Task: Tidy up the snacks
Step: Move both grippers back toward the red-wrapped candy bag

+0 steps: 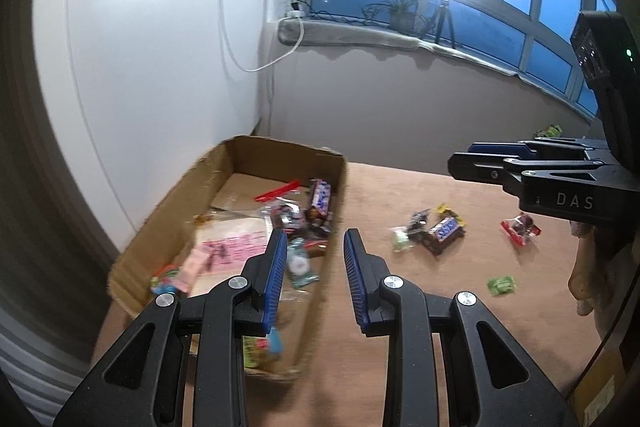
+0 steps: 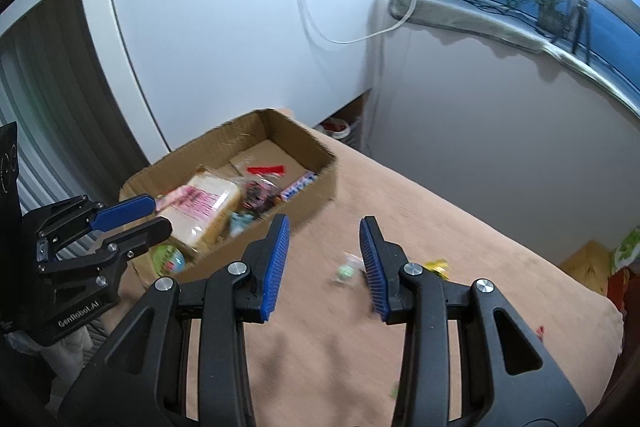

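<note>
Six loose snacks I count on the table (image 1: pixel 400 327): a Snickers bar (image 1: pixel 444 233), a red packet (image 1: pixel 520 229), a green candy (image 1: pixel 501 285), three small ones. Several already lie in the cardboard box (image 1: pixel 188 203). My left gripper (image 1: pixel 316 269) and right gripper (image 2: pixel 326 263) are both released, holding nothing, so I judge much remains

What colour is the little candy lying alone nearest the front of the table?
Green. The left wrist view shows it best.
</note>
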A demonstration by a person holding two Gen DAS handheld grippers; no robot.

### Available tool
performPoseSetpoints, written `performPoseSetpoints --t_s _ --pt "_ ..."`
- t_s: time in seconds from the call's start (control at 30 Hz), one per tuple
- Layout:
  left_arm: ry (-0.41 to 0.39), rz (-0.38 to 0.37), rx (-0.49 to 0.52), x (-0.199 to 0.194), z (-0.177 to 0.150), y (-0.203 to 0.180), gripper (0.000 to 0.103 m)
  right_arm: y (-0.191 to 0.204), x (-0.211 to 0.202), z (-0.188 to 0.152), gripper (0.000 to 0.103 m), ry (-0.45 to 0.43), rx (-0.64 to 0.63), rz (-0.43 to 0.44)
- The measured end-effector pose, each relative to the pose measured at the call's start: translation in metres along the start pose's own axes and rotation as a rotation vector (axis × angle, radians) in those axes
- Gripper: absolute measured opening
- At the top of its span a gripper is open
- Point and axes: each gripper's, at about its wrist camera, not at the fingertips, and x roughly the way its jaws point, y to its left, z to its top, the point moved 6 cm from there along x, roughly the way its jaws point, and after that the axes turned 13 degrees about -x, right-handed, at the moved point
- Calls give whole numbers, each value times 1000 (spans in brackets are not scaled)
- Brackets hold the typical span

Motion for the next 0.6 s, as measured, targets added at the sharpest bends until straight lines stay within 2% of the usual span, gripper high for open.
performPoseSetpoints --t_s 0.53,0.6 --pt "87 -90 62 30 -28 -70 28 -101 -48 -94 38 53 142 -121" --pt "99 -94 66 35 -30 -74 28 -112 -52 -106 52 62 163 -138"
